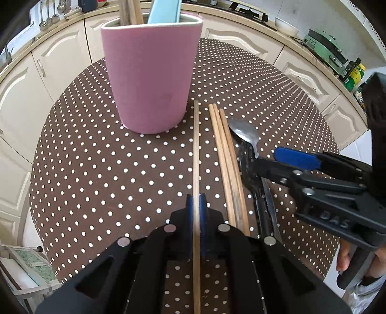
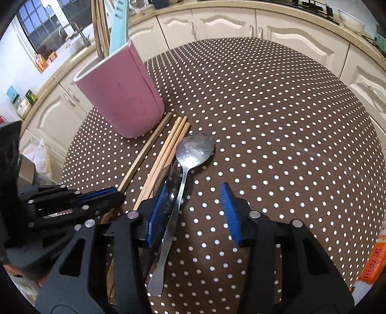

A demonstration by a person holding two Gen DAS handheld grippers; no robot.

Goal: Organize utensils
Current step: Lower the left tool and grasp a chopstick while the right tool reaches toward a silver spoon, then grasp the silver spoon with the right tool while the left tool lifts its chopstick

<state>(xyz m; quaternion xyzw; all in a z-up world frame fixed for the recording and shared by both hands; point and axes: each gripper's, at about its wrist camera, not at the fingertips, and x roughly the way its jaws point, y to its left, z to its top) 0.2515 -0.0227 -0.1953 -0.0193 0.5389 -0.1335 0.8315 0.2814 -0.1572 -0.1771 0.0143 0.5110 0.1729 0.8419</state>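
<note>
A pink utensil holder (image 1: 149, 74) stands on the dotted table; it shows in the right wrist view (image 2: 123, 96) too, with chopsticks and a light blue utensil (image 1: 164, 10) in it. My left gripper (image 1: 196, 207) is shut on a single wooden chopstick (image 1: 196, 149) that points at the holder's base. Three more chopsticks (image 1: 226, 154) lie to its right. A metal spoon (image 2: 190, 154) lies over a dark fork (image 2: 172, 183). My right gripper (image 2: 193, 210) is open, its pads either side of the spoon's handle; it shows in the left wrist view (image 1: 277, 159).
The round table has a brown cloth with white dots (image 2: 277, 116). Cream kitchen cabinets (image 1: 243, 41) curve behind it. An orange packet (image 2: 372, 265) lies at the table's right edge. A green appliance (image 1: 323, 41) stands on the counter.
</note>
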